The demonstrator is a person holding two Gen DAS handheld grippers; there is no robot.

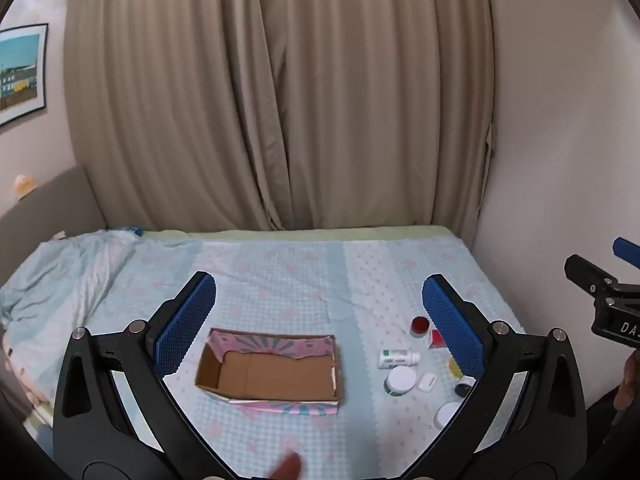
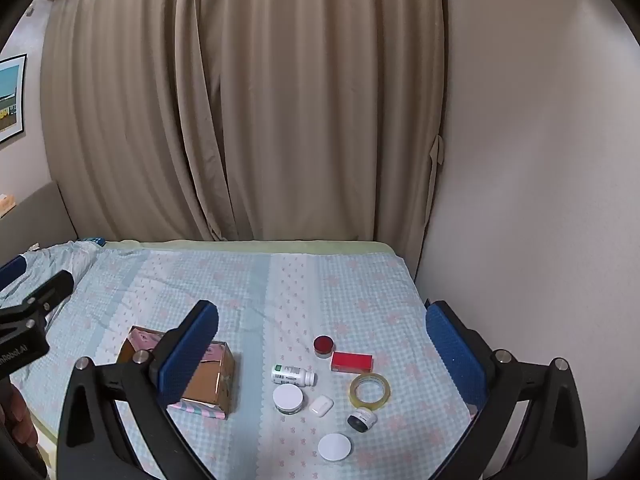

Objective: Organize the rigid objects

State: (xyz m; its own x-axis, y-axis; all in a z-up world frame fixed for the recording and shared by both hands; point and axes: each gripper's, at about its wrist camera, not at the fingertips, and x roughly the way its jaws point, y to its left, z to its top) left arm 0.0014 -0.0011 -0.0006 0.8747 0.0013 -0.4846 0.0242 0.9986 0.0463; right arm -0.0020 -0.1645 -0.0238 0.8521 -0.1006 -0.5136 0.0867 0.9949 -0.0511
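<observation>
Since the cardboard box (image 1: pixel 272 372) lies open and bare on the bed (image 1: pixel 280 272), with the small jars, bottle (image 2: pixel 293 375) and tape roll (image 2: pixel 369 390) clustered just beside it, sorting seems not yet begun. Both the left gripper (image 1: pixel 318 320) and right gripper (image 2: pixel 322 344) hover with fingers wide, holding nothing. Only the left view shows the box's inside; the right view alone shows the whole cluster.

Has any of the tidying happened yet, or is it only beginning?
Only beginning. The cardboard box is empty. Both grippers, left and right, are open and hold nothing. The bottle, tape roll, red box and jars lie loose on the bed.
</observation>
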